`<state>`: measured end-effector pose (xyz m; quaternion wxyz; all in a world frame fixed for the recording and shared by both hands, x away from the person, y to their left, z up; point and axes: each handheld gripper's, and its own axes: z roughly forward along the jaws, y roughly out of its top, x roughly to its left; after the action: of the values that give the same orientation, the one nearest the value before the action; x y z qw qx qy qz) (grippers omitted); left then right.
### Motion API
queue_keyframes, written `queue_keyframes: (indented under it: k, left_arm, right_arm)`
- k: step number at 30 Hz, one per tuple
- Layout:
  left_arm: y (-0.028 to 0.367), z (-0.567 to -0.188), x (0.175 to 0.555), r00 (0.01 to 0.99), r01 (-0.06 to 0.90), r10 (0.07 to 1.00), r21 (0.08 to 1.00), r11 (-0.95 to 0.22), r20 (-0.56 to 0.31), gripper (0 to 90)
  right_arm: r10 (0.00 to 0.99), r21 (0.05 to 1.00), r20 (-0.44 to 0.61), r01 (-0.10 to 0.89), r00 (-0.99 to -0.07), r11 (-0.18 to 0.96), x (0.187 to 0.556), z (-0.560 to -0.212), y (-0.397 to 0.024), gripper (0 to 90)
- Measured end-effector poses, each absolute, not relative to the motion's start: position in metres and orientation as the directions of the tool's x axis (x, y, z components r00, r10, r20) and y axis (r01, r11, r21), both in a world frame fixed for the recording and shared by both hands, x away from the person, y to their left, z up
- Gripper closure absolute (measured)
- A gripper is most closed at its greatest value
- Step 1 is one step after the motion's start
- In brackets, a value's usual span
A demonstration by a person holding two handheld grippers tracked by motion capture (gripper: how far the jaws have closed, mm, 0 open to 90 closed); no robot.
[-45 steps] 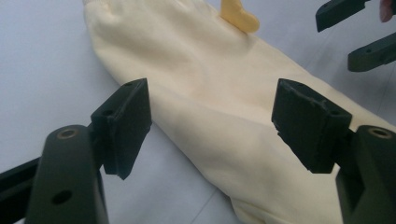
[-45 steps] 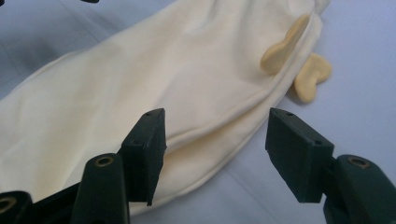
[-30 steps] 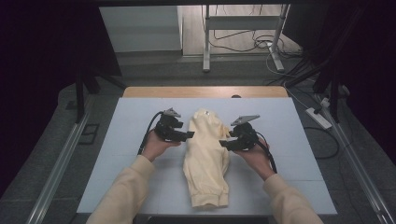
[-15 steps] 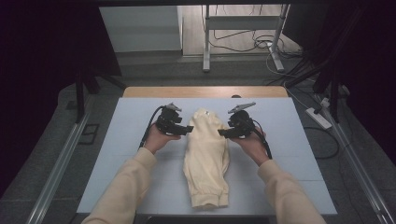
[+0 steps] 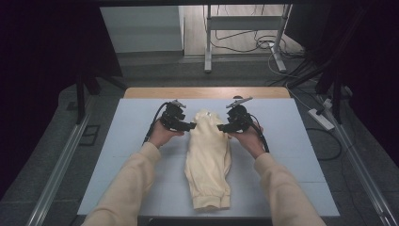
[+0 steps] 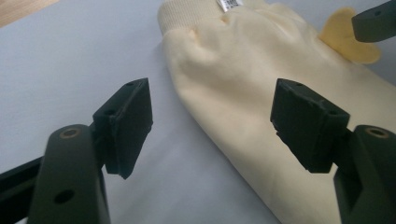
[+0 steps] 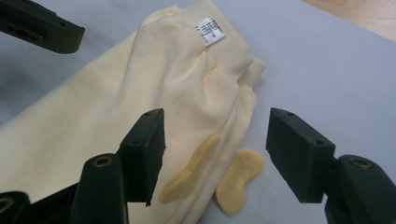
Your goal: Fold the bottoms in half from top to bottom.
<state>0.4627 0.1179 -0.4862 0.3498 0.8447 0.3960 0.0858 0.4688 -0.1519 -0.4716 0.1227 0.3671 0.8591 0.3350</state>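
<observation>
- High view: cream garment [image 5: 207, 162] folded lengthwise mid-desk [image 5: 291, 141], ribbed waistband at the far end; left claw [image 5: 192, 126] and right claw [image 5: 219, 128] flanking that end, likely to grab both corners.
- Left gripper view: jaws apart, nothing between; garment edge [image 6: 261, 116] lying toward the right jaw, bare desk toward the left.
- Right gripper view: jaws gaping, empty, straddling the garment's edge near the drawstring tips [image 7: 236, 182]; label [image 7: 209, 31] on the waistband beyond.

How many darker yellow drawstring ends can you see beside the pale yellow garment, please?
2: in the right gripper view, one darker yellow drawstring end lies on the pale yellow garment; the other rests on the table beside it. More may be hidden underneath.
</observation>
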Motion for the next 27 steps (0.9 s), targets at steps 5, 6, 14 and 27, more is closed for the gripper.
queue_keyframes:
  k: [5,6,14,27]
  left_arm:
    - [0.117,-0.491,0.47,0.663,0.619,0.736,0.656,-0.433,-0.14,28.8]
    - [0.117,-0.493,0.471,0.66,0.621,0.738,0.655,-0.432,-0.139,28.8]
    - [0.112,-0.499,0.479,0.651,0.627,0.746,0.652,-0.426,-0.139,29.5]
    - [0.111,-0.51,0.488,0.628,0.666,0.762,0.615,-0.422,-0.157,31.2]
  right_arm:
    - [0.718,0.662,0.032,0.553,-0.695,0.505,0.475,-0.472,-0.151,37.7]
    - [0.725,0.662,0.039,0.561,-0.688,0.497,0.477,-0.473,-0.15,37.8]
    - [0.737,0.658,0.048,0.576,-0.675,0.485,0.49,-0.478,-0.147,37.8]
    - [0.742,0.603,0.049,0.612,-0.668,0.512,0.504,-0.497,-0.143,40.7]
